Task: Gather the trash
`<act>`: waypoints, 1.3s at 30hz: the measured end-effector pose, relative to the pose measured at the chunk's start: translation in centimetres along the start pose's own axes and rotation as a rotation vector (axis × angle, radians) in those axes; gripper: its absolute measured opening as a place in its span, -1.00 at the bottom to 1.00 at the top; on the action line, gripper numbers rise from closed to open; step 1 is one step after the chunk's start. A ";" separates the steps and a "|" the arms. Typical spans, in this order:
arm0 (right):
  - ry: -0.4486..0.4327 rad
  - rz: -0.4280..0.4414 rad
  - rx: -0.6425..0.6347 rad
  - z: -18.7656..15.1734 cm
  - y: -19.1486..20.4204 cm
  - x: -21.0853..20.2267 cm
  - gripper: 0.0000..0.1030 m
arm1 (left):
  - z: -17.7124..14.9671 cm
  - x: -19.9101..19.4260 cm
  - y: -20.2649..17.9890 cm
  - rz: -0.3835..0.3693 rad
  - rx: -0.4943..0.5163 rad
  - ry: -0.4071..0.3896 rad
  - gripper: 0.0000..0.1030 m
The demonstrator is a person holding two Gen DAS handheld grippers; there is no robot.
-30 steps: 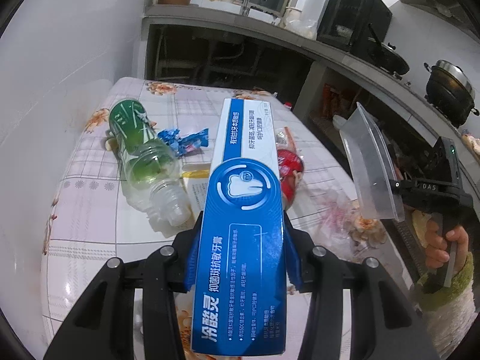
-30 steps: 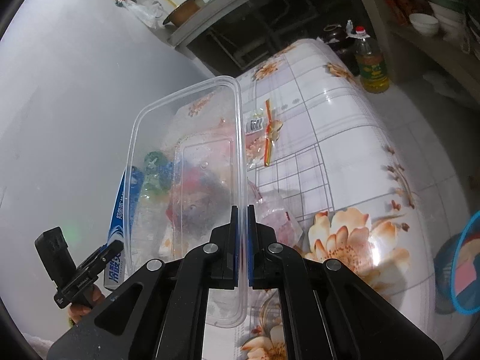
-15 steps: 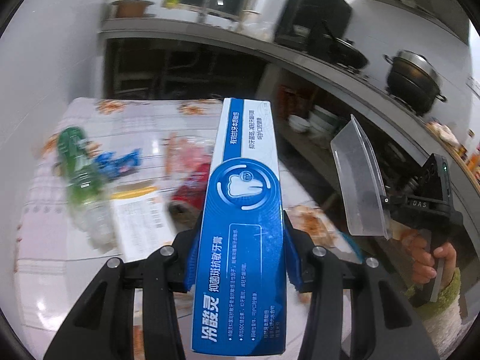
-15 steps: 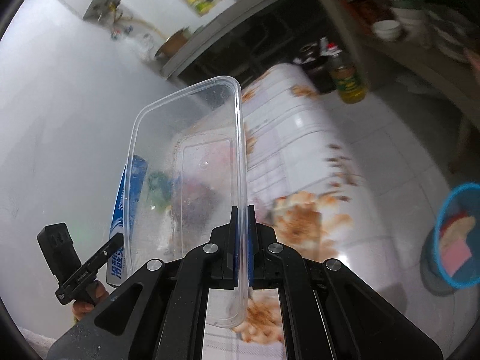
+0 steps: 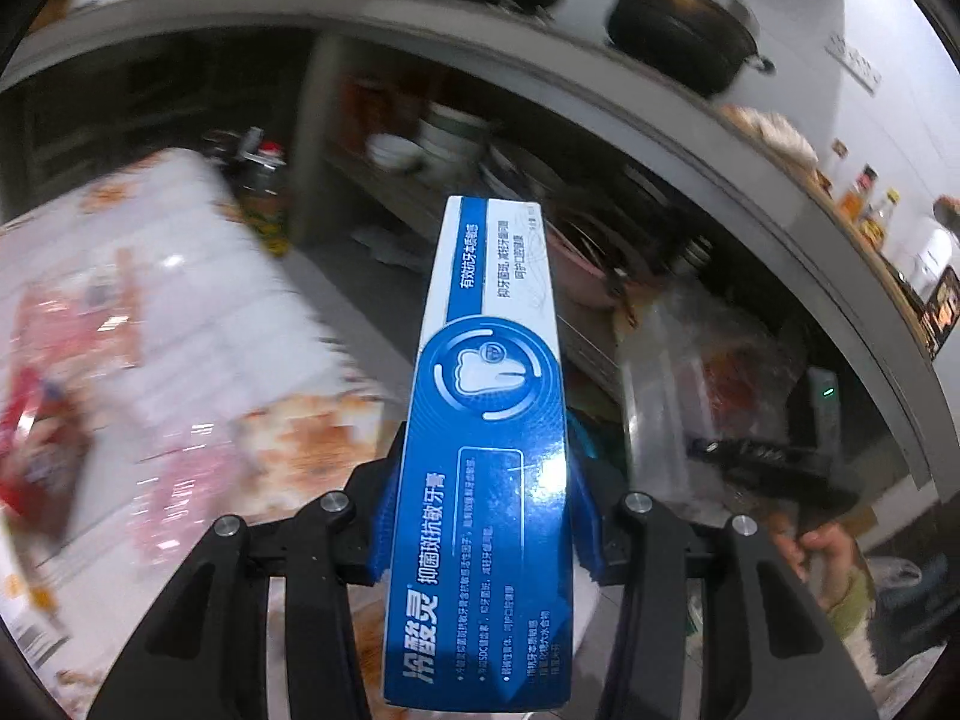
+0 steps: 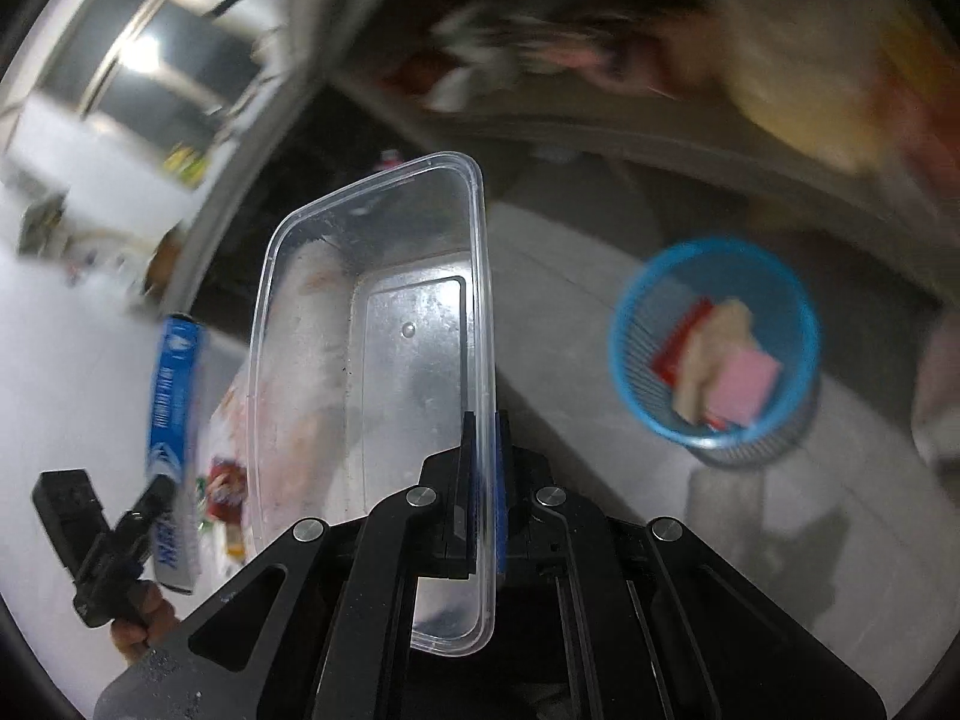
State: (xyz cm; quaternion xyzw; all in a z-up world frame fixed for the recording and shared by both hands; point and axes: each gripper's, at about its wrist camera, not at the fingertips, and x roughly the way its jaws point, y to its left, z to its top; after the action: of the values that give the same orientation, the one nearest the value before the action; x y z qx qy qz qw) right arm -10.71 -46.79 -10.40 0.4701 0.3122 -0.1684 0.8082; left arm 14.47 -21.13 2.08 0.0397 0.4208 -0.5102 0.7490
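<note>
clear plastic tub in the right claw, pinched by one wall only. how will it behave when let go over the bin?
The clear tub looks thin-walled and empty, so probably light and a bit flexy. Held by one wall in the right claw, it may swing or tumble on release. The blue bin has a narrow mouth, so it could catch the rim.

Counted: one blue toothpaste box [image 5: 486,438]; one clear plastic container [image 6: 384,360]; one blue mesh bin [image 6: 714,348], on the floor; one lidded black pot [image 5: 684,30]; one red-capped bottle [image 5: 264,192]. Blur prevents a count of the wrappers on the surface [image 5: 198,324].
</note>
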 end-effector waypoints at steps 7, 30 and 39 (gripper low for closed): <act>0.062 -0.058 0.250 0.7 -8.9 5.4 -0.94 | 0.7 6.1 -4.5 -0.026 0.054 0.090 -0.13; 0.011 -0.350 0.274 0.5 -17.8 9.7 0.16 | 0.4 19.3 -10.2 -0.032 0.099 0.356 -0.13; -0.005 -0.357 0.255 -2.2 -17.5 5.7 0.19 | 1.1 28.2 -12.6 0.001 -0.040 0.411 0.56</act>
State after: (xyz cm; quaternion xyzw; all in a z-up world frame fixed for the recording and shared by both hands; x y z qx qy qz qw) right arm -17.09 -53.57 -26.47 0.5053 0.3646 -0.3481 0.7004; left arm 8.58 -48.31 -11.45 0.1283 0.5746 -0.4826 0.6484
